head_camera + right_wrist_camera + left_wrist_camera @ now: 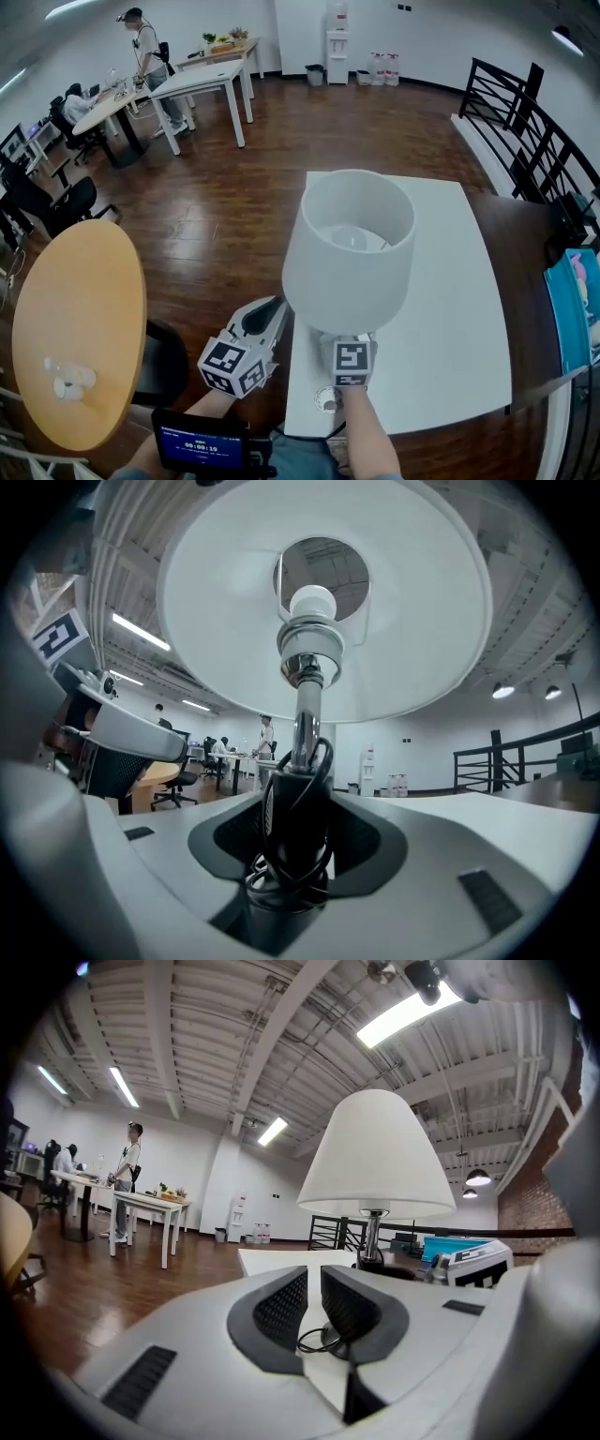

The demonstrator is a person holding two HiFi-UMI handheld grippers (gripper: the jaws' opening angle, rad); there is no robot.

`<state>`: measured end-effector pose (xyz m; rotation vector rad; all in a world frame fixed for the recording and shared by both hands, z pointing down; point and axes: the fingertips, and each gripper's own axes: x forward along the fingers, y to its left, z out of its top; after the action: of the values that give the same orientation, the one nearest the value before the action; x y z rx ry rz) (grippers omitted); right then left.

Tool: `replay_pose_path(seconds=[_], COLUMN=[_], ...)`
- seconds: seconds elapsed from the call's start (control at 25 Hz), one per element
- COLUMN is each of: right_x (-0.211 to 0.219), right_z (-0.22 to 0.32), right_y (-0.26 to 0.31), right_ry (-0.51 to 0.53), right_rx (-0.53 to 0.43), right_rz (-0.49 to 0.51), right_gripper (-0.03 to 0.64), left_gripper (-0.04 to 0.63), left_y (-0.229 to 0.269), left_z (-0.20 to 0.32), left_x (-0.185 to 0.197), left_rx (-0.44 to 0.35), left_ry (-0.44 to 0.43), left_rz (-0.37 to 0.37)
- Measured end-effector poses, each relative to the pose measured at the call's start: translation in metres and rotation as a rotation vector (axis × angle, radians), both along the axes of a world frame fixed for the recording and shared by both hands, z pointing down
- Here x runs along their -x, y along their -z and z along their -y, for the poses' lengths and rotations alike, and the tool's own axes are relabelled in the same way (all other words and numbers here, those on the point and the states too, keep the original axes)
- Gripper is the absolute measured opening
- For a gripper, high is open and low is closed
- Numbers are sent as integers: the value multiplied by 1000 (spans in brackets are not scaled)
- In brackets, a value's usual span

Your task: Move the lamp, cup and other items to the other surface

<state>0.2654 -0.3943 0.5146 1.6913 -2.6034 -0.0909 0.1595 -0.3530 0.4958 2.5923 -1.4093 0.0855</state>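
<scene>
Right claw (pixel 298 841) is clamping the lamp (pixel 349 248) by its cord-wrapped stem, likely for carrying upright off the worktop (pixel 450 309) below. Left claw (pixel 314 1302) is hovering alongside, slightly apart, empty.

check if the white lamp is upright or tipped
Upright: the white-shaded chrome-stemmed lamp shows its stem vertical and shade level in the left gripper view; its open top faces up in the head view.

One white drum-shade lamp (pixel 349 248): chrome stem, black cord-wound neck. Beneath the lamp, plain white square table (pixel 441 309). Left of the lamp, tan round wooden table (pixel 80 328) on dark brown plank floor (pixel 234 187). The left gripper (pixel 312 1302) and right gripper (pixel 298 832) have pale grey shells, dark ribbed pads, black-and-white marker cubes.
</scene>
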Motion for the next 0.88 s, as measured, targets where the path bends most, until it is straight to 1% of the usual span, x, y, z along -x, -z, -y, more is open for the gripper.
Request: replay_pose_path(seconds=[0.28, 0.4, 0.52, 0.72, 0.88], right_x=[4, 5, 11, 40, 85], right_z=[-7, -6, -2, -6, -15], right_y=[9, 16, 23, 39, 50], right_ry=[-14, 3, 29, 83, 161], right_rx=[5, 15, 6, -11, 14], right_rz=[27, 57, 59, 43, 31], right_gripper=[158, 157, 157, 156, 156], left_gripper=[54, 54, 54, 54, 54], left_y=[6, 4, 0, 12, 23], left_z=[-4, -1, 1, -8, -20], left_x=[15, 13, 13, 32, 65], left_rx=[-8, -7, -5, -8, -21], left_ry=[13, 17, 22, 57, 119], left_rz=[-2, 3, 4, -5, -11])
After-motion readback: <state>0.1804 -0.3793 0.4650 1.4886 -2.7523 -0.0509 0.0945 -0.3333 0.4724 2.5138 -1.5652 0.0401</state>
